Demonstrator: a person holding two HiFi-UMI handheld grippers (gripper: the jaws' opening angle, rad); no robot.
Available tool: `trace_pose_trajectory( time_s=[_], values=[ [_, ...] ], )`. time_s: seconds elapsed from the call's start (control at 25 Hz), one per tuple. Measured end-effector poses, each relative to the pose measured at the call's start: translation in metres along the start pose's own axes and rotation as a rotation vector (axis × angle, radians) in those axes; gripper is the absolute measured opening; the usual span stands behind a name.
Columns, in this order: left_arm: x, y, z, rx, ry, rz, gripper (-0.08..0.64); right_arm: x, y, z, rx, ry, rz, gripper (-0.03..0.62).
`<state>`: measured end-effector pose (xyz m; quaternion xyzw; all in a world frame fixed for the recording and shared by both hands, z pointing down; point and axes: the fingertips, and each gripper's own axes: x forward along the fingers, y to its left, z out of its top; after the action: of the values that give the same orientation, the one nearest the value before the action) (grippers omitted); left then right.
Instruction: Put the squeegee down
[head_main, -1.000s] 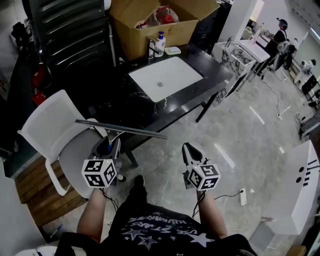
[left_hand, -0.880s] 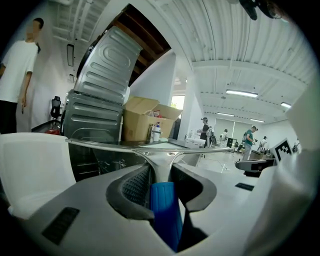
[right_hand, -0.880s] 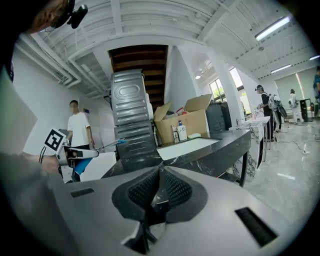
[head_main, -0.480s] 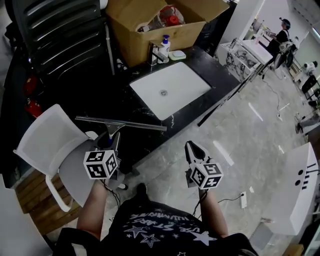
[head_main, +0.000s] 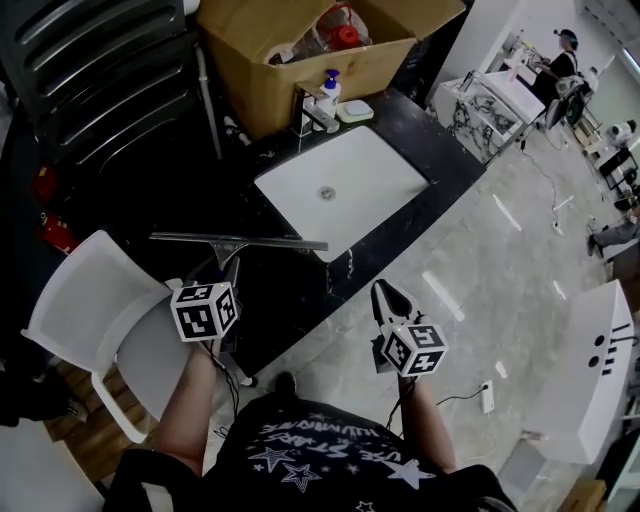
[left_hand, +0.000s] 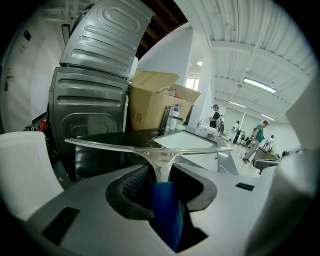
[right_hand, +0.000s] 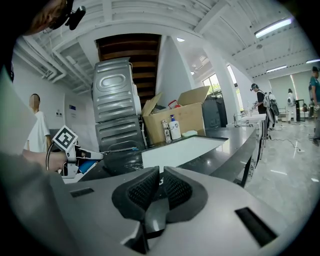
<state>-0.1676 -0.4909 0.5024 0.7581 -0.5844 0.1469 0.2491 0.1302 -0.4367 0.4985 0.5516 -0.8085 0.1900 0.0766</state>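
Squeegee (head_main: 250, 242) moved over the black counter (head_main: 290, 285), left tool (head_main: 226, 278) gripping it, right tool (head_main: 385, 292) clenched.

The squeegee (head_main: 236, 242) is off the ground, held by its blue handle (left_hand: 167, 215) between the jaws of the left tool (head_main: 226, 283). It has a long, thin, silver metal blade bar that flares into a short metal neck above the handle. In the head view the bar lies almost level across the left centre of the frame, seen against the dark tabletop (head_main: 215, 205). In the left gripper view it spans the middle, handle pointing toward the camera.
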Motion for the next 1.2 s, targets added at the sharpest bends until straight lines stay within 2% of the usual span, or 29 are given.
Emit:
trace_pose_trajectory(
  time_s=[0.32, 0.64, 0.96, 1.2],
  values=[
    [0.036, 0.012, -0.003, -0.027, 0.124, 0.026, 0.149, 0.022, -0.011, 0.000, 0.017, 0.008, -0.012, 0.056],
    [0.050, 0.012, -0.013, -0.043, 0.177, 0.018, 0.149, 0.024, -0.012, -0.003, 0.022, 0.015, -0.018, 0.055],
    [0.053, 0.011, -0.023, -0.026, 0.236, 0.020, 0.149, 0.017, -0.007, -0.006, 0.027, 0.011, -0.018, 0.056],
    [0.055, 0.009, -0.032, 0.017, 0.296, 0.037, 0.149, 0.010, -0.001, -0.007, 0.029, 0.007, -0.018, 0.056]
  ],
)
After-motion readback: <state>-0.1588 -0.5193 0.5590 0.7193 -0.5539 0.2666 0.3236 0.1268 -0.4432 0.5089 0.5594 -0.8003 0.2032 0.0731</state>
